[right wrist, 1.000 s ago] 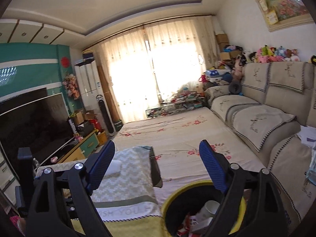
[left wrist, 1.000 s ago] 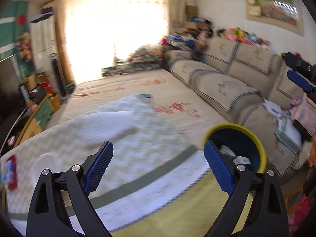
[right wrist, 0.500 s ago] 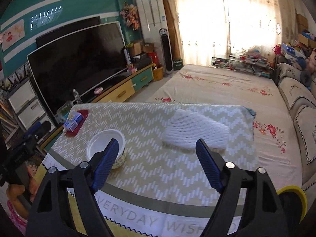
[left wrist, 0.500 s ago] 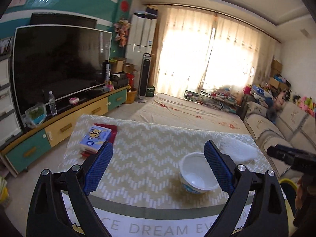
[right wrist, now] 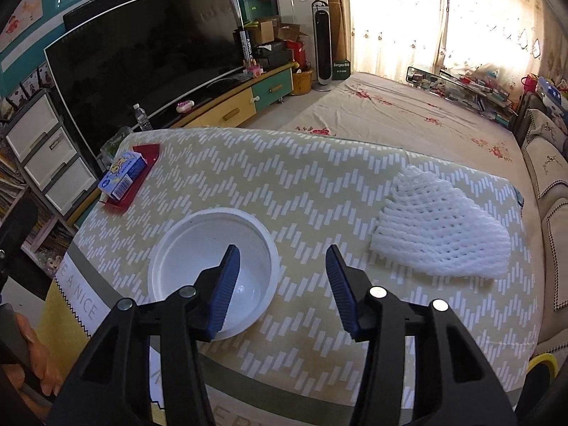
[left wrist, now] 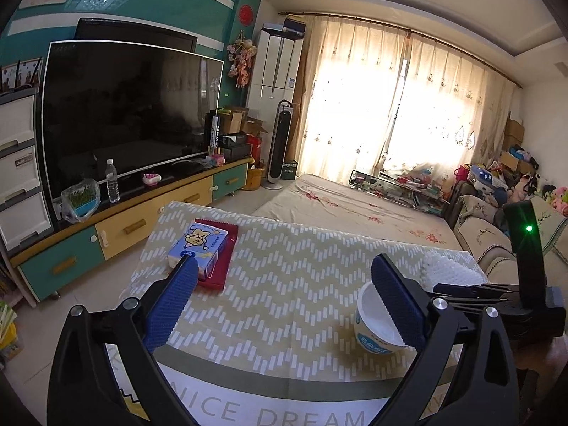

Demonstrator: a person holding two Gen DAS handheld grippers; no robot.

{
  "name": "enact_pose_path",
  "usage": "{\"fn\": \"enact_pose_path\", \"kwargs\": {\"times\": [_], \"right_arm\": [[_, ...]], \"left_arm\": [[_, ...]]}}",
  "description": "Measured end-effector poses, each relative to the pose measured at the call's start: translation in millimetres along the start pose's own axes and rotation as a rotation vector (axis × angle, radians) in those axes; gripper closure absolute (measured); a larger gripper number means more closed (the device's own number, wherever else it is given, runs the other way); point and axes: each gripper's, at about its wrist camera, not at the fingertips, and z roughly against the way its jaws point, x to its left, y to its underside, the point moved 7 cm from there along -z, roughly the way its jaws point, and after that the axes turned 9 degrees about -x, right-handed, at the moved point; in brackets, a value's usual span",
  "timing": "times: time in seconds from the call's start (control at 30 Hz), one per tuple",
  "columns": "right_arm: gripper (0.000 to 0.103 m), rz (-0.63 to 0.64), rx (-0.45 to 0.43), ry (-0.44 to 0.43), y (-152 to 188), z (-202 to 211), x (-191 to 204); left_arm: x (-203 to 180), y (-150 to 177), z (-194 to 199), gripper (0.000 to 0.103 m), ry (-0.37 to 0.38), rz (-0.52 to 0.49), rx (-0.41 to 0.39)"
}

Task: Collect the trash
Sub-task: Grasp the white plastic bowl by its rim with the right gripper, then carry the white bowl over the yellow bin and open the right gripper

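Note:
A white plastic cup (right wrist: 198,248) stands upright and empty on the chevron tablecloth (right wrist: 319,177). My right gripper (right wrist: 282,252) hangs over the cup's right side, one finger above its inside and the other outside the rim. Its jaws are closing with the cup's wall between them, and the pads are clear of it. A white foam net (right wrist: 440,234) lies to the right. In the left wrist view my left gripper (left wrist: 282,264) is open and empty, low over the table's near edge, with the cup (left wrist: 376,326) behind its right finger and the foam net (left wrist: 451,273) beyond.
A blue tissue box (right wrist: 122,174) lies on a red booklet (right wrist: 149,152) at the table's far left corner. The yellow rim of a bin (right wrist: 543,358) shows past the table's right edge, by the sofa (right wrist: 546,163). A TV cabinet (left wrist: 117,227) lines the left wall.
Both views swung from the bin and sofa to the table. My right gripper dropped close over the white cup and its jaws narrowed. My left gripper has held still since half a second ago.

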Motion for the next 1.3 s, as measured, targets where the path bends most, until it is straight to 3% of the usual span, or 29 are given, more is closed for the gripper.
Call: {"fn": "enact_pose_path", "kwargs": {"times": [0.17,0.23,0.3,0.67,0.9,1.1,1.3], "right_arm": [[0.063,0.004,0.030,0.007,10.9,-11.7,1.4],[0.072,0.000,0.038,0.009,14.1,-15.9,1.0],[0.092,-0.005,0.040,0.015,15.5,-17.8,-0.8],[0.097,-0.012,-0.017,0.017,3.3,2.4,-1.6],[0.097,0.018,-0.089,0.045,-6.1,51.9,-8.4],[0.097,-0.036,-0.160,0.062,7.6,116.0,-46.5],[0.097,-0.252,-0.259,0.116,56.2,193.0,-125.0]], "left_arm": [[-10.8,2.1,2.1,0.007,0.004,-0.042,-0.007],[-13.6,3.1,2.9,0.007,0.003,-0.054,-0.011],[-14.7,3.4,3.4,0.007,0.007,-0.056,-0.009],[-14.1,6.6,0.0,0.007,0.013,-0.054,0.005],[-17.2,11.4,-3.5,0.007,0.023,-0.064,0.019],[-25.5,13.6,-0.7,0.007,0.033,-0.102,0.012],[-33.2,15.8,-0.7,0.007,0.048,-0.122,0.022]]}}
